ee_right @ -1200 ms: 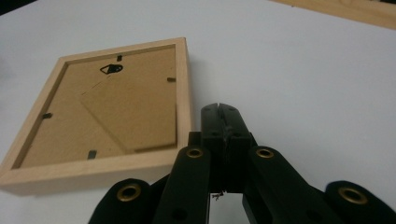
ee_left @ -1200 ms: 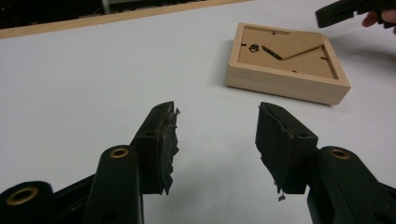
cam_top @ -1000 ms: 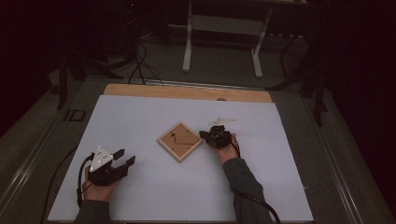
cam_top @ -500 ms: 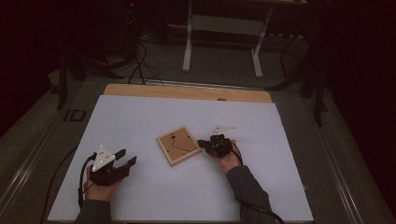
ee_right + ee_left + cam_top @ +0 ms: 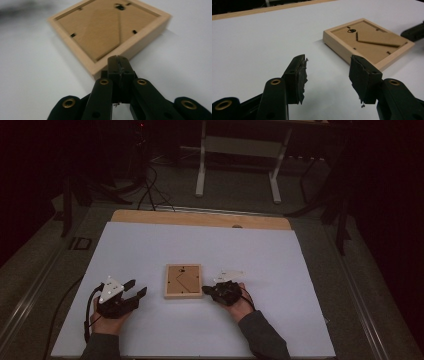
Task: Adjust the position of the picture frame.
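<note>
Left gripper: you are holding your black two-jaw left gripper (image 5: 134, 295) at the near left of the table, its jaws spread wide with bare table between them. In the left gripper view (image 5: 328, 75) the torn black pads (image 5: 358, 77) are gripping nothing.
Left hand: your left hand (image 5: 107, 320) is wrapping the gripper body from below, with the grey three-cornered plate (image 5: 111, 289) facing up.
Right gripper: your black two-jaw right gripper (image 5: 206, 291) is pressing its jaws together, nothing between them. In the right gripper view (image 5: 118, 61) the closed tips are sitting right at the frame's nearest edge; I cannot tell whether they are touching it.
Right hand: your right hand (image 5: 239, 305) is coming in from the near right, sleeve trailing behind it.
Frame: the small light wooden picture frame (image 5: 183, 280) is lying flat, back side up, near the middle of the table, between your two grippers and well apart from the left one. Its brown backing board (image 5: 100, 27) is showing a folded stand.
Table: the white tabletop (image 5: 200, 245) is stretching away to a wooden far edge (image 5: 200, 219).
</note>
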Demonstrator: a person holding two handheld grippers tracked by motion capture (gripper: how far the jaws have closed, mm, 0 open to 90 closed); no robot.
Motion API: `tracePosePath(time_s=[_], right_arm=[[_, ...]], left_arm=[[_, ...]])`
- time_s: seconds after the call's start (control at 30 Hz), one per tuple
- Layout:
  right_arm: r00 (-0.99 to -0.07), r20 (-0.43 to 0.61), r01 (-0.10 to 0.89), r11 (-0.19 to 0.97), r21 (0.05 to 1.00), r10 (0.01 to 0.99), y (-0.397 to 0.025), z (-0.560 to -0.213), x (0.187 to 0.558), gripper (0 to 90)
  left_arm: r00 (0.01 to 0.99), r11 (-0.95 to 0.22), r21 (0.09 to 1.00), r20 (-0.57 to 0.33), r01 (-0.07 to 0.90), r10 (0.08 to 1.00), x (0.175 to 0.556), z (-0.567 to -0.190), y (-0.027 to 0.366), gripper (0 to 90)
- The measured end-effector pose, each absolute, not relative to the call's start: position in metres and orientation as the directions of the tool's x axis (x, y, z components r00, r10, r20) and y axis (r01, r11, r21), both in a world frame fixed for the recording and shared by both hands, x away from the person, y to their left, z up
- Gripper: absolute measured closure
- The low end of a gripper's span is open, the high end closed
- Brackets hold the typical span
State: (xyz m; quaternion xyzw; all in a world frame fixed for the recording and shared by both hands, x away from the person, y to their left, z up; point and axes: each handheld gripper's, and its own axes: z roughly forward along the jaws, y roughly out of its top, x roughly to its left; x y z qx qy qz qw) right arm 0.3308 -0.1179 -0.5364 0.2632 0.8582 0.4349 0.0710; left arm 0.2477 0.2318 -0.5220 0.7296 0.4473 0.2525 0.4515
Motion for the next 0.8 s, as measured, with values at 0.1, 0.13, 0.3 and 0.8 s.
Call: tracePosePath(time_s=[0.1,0.13,0.3,0.8], right_arm=[[-0.869,0.101,0.369,0.498,0.785,0.484,-0.109,-0.536,0.323,89.6],[-0.869,0.101,0.369,0.498,0.785,0.484,-0.109,-0.536,0.323,89.6],[-0.893,0.096,0.338,0.515,0.787,0.44,-0.092,-0.536,0.313,89.6],[-0.917,0.071,0.295,0.546,0.784,0.393,-0.064,-0.531,0.316,88.3]], left_arm=[[0.474,-0.192,0.885,-0.037,0.424,0.88,0.247,-0.522,0.232,48.3],[0.474,-0.192,0.885,-0.037,0.424,0.88,0.247,-0.522,0.232,48.7],[0.484,-0.196,0.884,-0.039,0.424,0.874,0.247,-0.522,0.232,51.3],[0.518,-0.213,0.876,-0.048,0.432,0.854,0.247,-0.524,0.228,60.7]])
